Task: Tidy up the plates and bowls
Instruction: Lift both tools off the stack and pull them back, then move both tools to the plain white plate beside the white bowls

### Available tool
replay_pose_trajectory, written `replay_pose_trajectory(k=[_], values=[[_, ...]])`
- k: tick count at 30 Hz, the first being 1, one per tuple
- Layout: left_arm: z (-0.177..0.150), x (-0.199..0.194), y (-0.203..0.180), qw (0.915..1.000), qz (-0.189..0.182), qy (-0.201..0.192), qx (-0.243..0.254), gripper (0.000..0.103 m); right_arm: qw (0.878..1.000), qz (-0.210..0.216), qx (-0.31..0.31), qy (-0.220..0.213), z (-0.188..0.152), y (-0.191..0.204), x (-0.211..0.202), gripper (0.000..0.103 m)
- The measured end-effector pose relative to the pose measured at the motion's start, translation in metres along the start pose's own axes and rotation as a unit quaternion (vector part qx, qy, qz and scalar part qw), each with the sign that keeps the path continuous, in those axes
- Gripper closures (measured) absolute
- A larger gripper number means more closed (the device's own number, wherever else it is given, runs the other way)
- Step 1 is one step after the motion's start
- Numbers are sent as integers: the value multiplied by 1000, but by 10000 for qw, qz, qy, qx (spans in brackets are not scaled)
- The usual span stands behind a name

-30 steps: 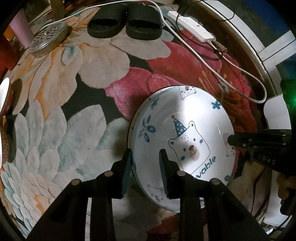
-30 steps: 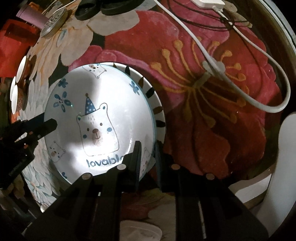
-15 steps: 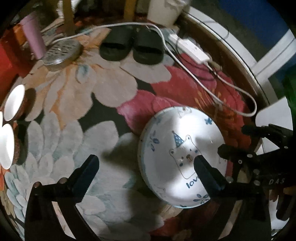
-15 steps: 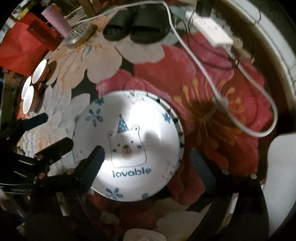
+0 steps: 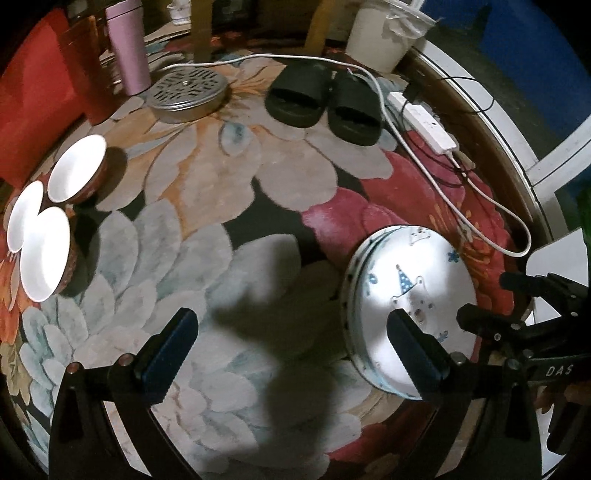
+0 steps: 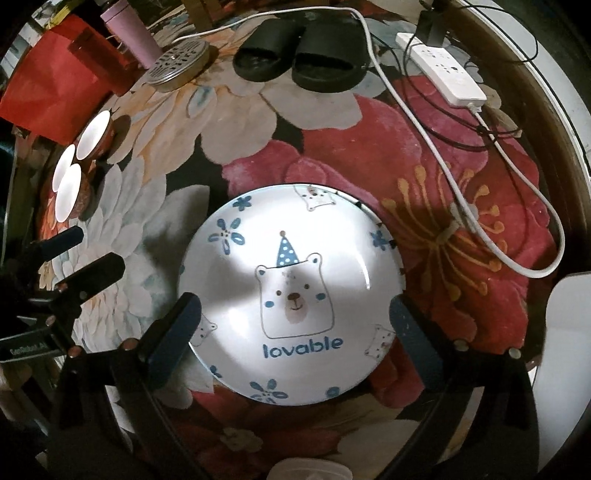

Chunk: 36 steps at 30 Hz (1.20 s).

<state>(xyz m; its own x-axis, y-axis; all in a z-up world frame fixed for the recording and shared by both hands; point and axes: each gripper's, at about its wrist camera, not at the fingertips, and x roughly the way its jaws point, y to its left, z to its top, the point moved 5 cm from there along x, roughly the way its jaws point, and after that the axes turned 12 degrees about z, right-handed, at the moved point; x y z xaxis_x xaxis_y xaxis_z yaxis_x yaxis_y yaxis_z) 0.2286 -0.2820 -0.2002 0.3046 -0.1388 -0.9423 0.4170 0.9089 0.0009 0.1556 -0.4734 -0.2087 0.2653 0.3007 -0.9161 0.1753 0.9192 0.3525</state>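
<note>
A white plate (image 6: 295, 258) with a blue bear and the word "lovable" lies on the flowered rug, stacked on another plate whose dark-marked rim (image 6: 384, 229) peeks out. My right gripper (image 6: 293, 334) hangs above it, jaws opening wide, pads off the plate. My left gripper (image 5: 293, 345) is open over bare rug left of the stack (image 5: 417, 295), holding nothing. Three white-lined brown bowls (image 5: 77, 168) cluster at the far left, also in the right wrist view as bowls (image 6: 68, 184). Each view shows the other gripper: right (image 5: 484, 295), left (image 6: 98, 247).
Black slippers (image 5: 321, 99), a perforated metal lid (image 5: 186, 88) and a pink tumbler (image 5: 129, 44) stand at the rug's far side. A power strip (image 6: 447, 74) with a white cable (image 6: 480, 206) runs along the right. A white bucket (image 5: 384, 33) stands behind.
Both grippers, earlier pinched on the bear plate's rim, have opened wide, let it go and lifted away. The plate stays on the stack.
</note>
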Motion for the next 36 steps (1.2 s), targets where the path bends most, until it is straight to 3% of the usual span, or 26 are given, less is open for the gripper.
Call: replay_pose_trajectory(k=[19,36], values=[[-18,-5,58,9991,233,13,-351,1,9996,21,-246,110,-2,43,19,0],[-43,-5,137,9950,506,55,-862,1,9978,23,-583,321,-6,87,43,0]])
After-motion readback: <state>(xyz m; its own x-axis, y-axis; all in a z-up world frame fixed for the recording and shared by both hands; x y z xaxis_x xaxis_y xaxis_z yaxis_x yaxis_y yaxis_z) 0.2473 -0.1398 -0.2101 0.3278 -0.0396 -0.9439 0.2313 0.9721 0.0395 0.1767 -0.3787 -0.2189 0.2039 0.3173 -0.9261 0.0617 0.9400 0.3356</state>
